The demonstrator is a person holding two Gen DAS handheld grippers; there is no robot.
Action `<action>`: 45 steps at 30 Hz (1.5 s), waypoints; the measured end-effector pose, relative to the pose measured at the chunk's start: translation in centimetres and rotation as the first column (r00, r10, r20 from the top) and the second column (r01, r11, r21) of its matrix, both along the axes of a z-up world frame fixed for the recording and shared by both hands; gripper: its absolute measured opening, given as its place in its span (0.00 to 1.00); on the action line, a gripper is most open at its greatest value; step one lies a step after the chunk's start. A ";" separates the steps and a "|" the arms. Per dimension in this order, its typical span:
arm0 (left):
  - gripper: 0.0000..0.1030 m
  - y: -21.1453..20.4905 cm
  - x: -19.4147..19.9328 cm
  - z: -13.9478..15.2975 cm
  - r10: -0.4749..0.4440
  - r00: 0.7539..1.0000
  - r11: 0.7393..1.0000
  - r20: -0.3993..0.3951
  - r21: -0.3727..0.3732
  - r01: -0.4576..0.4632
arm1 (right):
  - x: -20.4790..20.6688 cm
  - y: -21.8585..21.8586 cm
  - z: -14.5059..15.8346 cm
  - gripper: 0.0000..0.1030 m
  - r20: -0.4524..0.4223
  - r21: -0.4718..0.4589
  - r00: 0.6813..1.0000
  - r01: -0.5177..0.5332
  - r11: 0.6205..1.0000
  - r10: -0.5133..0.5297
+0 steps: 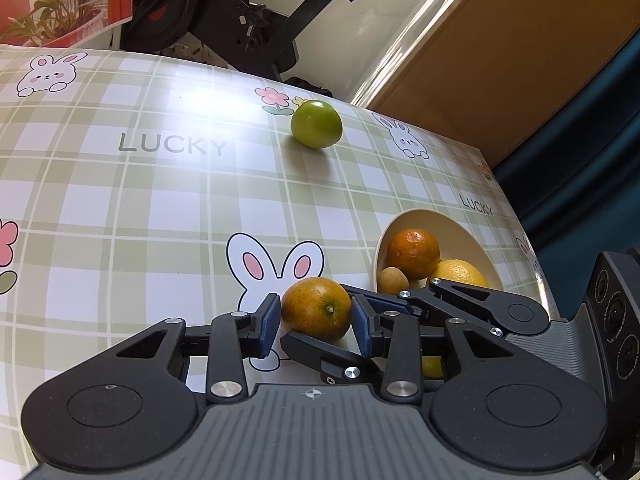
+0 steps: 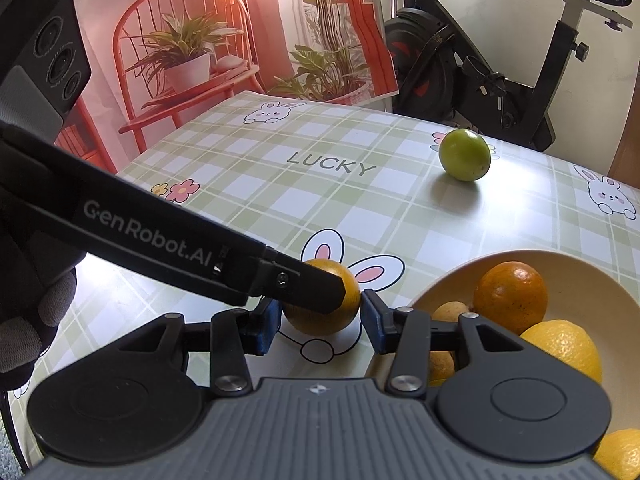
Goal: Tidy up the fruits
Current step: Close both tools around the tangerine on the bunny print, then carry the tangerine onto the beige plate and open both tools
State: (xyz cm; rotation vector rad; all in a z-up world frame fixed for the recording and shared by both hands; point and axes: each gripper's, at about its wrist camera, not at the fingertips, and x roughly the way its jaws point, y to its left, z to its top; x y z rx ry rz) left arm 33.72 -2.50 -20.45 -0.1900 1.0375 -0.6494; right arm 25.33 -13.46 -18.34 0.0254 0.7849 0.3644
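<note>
Left gripper [image 1: 316,320] was clamped on the greenish orange [image 1: 312,304], one blue pad pressed against each side of it. That fruit sat low over the checked tablecloth [image 1: 160,200], right on top of a printed bunny, just left of the cream bowl [image 1: 460,232].

Funny part: the right gripper [image 2: 320,316] was around the very same fruit. In its own view the orange sat between its blue pads [image 2: 376,320], but they only looked to be just beside the peel, not squeezing it, so I'd call that one let go. One black finger of the left gripper crossed in front of the fruit there, and a gloved hand [image 2: 24,320] showed at the left edge.

Bowl already had stuff in it: a dark orange [image 1: 414,252] at the back, a lemon [image 1: 464,274] beside it, and a small tan fruit [image 1: 393,280] near the rim. I couldn't tell what kind that last one was.

Well apart from all that, a lime [image 1: 316,124] sat alone near the far edge of the table, next to a printed flower. An exercise bike [image 2: 500,80] stood past the table, with a red plant poster [image 2: 200,40] to its left.
</note>
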 end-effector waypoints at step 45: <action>0.39 -18.1 2.3 3.8 -0.321 0.942 0.941 0.097 0.140 0.306 | -1.1 -14.0 3.2 0.44 -0.027 0.148 0.889 0.455 0.878 -0.456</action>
